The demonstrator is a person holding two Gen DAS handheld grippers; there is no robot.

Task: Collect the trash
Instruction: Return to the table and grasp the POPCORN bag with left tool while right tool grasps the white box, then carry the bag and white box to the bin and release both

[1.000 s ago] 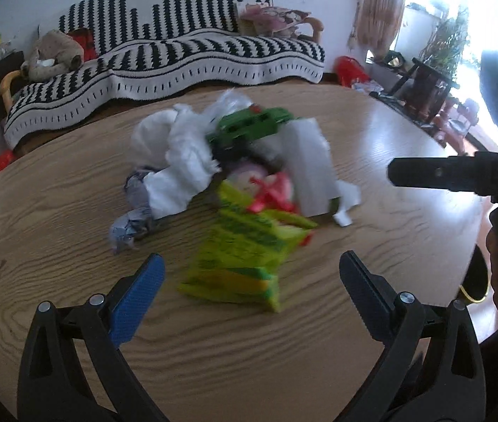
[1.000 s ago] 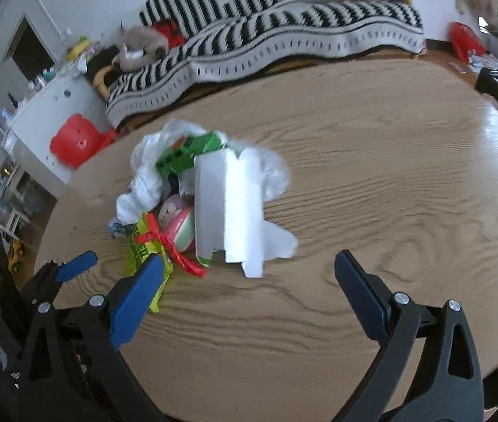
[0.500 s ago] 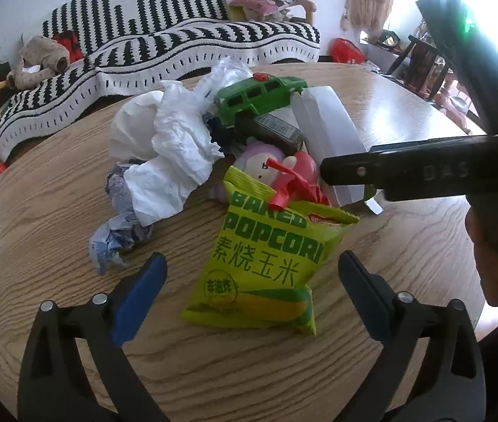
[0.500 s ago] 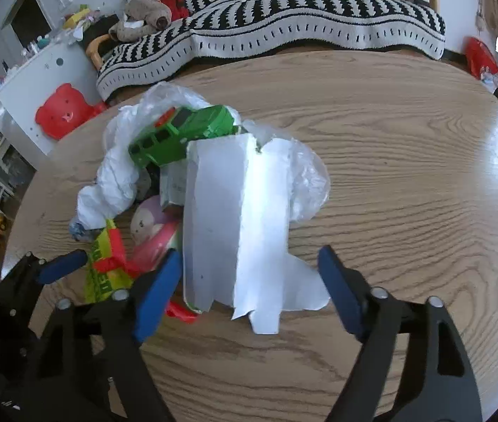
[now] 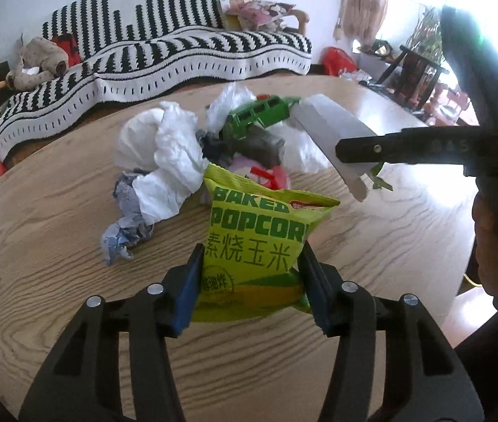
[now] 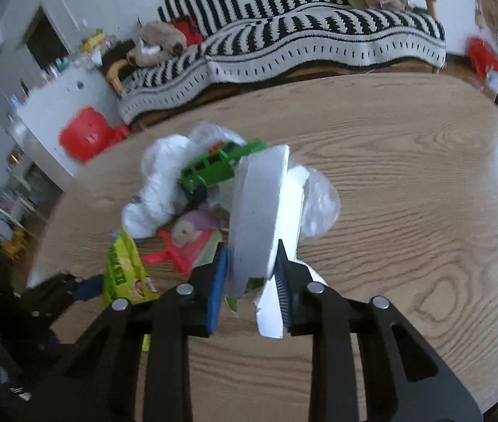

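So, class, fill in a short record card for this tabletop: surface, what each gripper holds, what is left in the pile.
Surface: wooden table
Left gripper: jaws just closing, pressed on popcorn bag
Right gripper: jaws just closing, clamped on flattened white carton
Pile left: crumpled white paper, green toy bus, clear plastic bag
Behind: striped sofa

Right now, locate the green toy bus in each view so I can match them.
Left wrist view: green toy bus, upper centre, atop the trash pile.
Right wrist view: green toy bus, centre-left, just left of the white carton.
Shared landmark: black-and-white striped sofa cover behind the table.
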